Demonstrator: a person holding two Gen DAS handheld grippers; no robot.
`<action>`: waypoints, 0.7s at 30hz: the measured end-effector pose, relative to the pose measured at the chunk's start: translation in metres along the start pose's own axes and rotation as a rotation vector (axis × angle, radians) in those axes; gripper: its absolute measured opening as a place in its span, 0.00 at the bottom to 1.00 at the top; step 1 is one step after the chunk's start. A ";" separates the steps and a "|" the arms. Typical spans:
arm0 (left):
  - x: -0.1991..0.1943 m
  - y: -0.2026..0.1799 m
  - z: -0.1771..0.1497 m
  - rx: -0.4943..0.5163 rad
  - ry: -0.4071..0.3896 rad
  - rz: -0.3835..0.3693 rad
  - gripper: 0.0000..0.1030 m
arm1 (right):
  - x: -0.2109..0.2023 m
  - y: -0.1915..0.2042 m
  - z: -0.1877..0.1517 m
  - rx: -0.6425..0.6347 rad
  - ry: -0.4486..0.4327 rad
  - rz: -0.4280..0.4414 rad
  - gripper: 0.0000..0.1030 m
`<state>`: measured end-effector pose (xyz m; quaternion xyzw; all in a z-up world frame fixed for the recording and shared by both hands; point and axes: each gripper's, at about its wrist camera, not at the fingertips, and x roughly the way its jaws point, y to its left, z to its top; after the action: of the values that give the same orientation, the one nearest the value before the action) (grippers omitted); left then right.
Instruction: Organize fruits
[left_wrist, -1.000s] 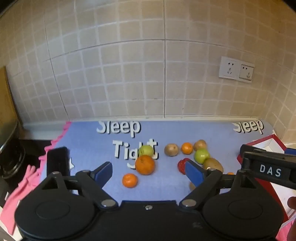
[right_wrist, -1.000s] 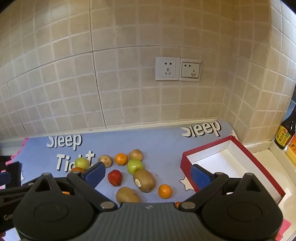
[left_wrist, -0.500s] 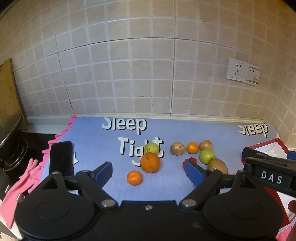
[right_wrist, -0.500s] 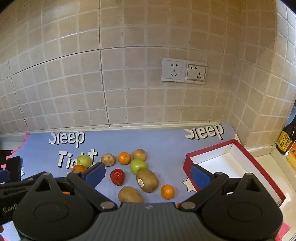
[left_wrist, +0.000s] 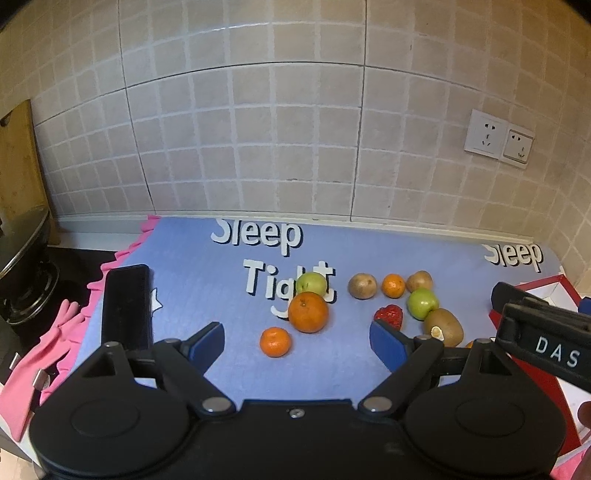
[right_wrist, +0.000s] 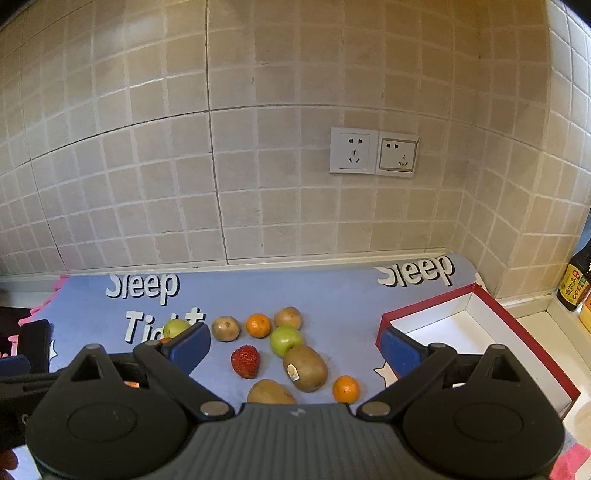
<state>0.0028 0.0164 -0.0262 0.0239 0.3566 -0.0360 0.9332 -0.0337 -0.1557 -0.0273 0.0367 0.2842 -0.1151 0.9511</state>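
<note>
Both grippers are held above the near edge of a blue mat (left_wrist: 207, 291) printed with "Sleep Tight", which is spread over the worktop up to the tiled back wall. The left gripper (left_wrist: 297, 341) is spread wide with nothing between its blue pads; a small mandarin (left_wrist: 275, 342) and a large orange (left_wrist: 308, 312) are seen on the mat between its fingers, the orange just in front of a green apple (left_wrist: 312, 283) that lies on the lettering. The right gripper (right_wrist: 295, 349) is likewise spread wide and empty. Between its fingers a loose cluster of fruit is seen near the middle of the mat: a strawberry (right_wrist: 245, 361), a stickered kiwi (right_wrist: 305, 367) touching a second green apple (right_wrist: 286, 340), a second mandarin (right_wrist: 258, 325) flanked by two brown kiwis (right_wrist: 225, 328), a third mandarin (right_wrist: 345, 388) and a brown fruit (right_wrist: 270, 392) at the near edge, partly hidden by the gripper body. A red box (right_wrist: 532, 354) with a white interior is set at the mat's right end, with no fruit seen inside. A black phone (left_wrist: 125, 307) lies at the mat's left edge. A dark sauce bottle (right_wrist: 576, 282) stands at the worktop's right edge.
</note>
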 end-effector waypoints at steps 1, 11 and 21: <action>0.000 0.000 -0.001 0.005 -0.008 0.001 0.99 | 0.001 0.000 -0.002 -0.002 -0.002 0.002 0.97; -0.010 0.008 -0.018 0.022 -0.092 -0.031 0.99 | 0.029 -0.012 -0.017 0.079 0.021 0.014 0.97; -0.018 -0.001 -0.029 0.078 -0.113 0.005 0.99 | 0.039 -0.011 -0.029 0.106 0.079 0.042 0.97</action>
<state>-0.0302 0.0183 -0.0356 0.0588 0.3017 -0.0487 0.9503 -0.0197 -0.1700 -0.0726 0.0976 0.3142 -0.1085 0.9381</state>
